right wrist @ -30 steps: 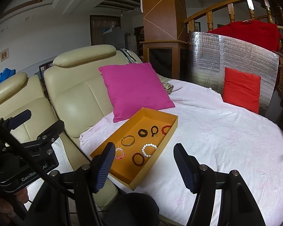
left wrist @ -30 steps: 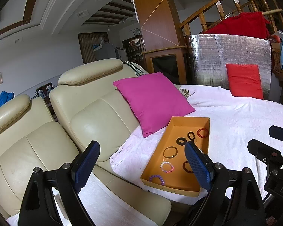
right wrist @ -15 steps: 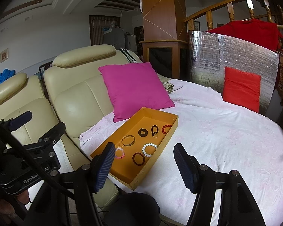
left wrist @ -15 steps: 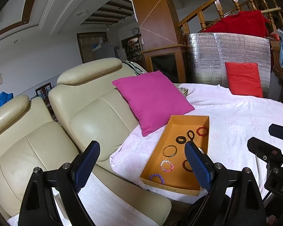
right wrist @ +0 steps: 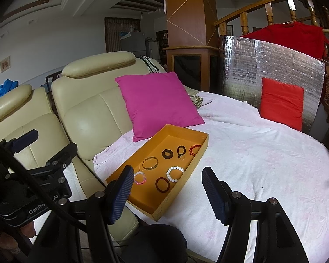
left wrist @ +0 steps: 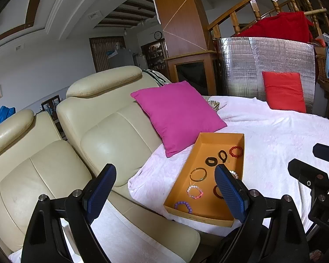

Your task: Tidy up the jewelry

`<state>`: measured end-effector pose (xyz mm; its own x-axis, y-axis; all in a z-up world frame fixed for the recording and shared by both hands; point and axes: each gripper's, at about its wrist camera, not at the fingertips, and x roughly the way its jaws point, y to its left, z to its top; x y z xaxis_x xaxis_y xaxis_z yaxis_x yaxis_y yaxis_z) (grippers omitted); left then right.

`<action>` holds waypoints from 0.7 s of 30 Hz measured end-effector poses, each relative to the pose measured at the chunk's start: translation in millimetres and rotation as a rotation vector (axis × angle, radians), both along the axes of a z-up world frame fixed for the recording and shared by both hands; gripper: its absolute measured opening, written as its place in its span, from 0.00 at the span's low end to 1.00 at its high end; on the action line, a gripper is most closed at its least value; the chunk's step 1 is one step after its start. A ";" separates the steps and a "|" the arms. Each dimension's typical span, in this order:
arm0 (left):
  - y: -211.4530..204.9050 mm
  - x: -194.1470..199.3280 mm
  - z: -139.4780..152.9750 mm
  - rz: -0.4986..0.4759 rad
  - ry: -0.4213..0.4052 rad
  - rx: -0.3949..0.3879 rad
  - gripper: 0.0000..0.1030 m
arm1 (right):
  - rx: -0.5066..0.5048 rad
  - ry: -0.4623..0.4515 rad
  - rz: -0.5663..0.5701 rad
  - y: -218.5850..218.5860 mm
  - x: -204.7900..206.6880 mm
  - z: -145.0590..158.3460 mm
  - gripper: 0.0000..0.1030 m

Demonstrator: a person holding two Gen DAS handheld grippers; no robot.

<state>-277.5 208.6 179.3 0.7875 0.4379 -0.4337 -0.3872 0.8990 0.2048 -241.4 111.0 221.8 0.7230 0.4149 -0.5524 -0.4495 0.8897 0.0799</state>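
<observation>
An orange tray (left wrist: 219,134) (right wrist: 186,129) lies on a pale pink blanket, holding several bracelets. Among them are a red bead bracelet (left wrist: 235,151) (right wrist: 194,149), a gold bangle (left wrist: 198,174) (right wrist: 150,162), a white bead bracelet (right wrist: 175,174), a pink bead bracelet (left wrist: 194,192) (right wrist: 140,177), a brown ring (right wrist: 162,184) and a purple bead bracelet (left wrist: 183,206). My left gripper (left wrist: 166,188) hovers open at the tray's near left, nothing between its fingers. My right gripper (right wrist: 167,194) is open and empty too, short of the tray's near end.
A magenta cushion (left wrist: 177,116) leans on the cream leather sofa (left wrist: 103,135) just behind the tray. A red cushion (right wrist: 281,103) rests against a silver foil panel (right wrist: 252,65) at the back. The pink blanket (right wrist: 263,164) spreads to the tray's right.
</observation>
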 end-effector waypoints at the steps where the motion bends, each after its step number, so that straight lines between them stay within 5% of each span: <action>1: 0.5 0.3 -0.4 0.001 0.001 0.000 0.89 | 0.000 0.001 0.001 0.3 0.1 -0.4 0.66; 21: 14.9 4.2 -3.5 0.005 0.002 -0.026 0.89 | -0.025 -0.006 0.011 13.2 7.8 -0.8 0.66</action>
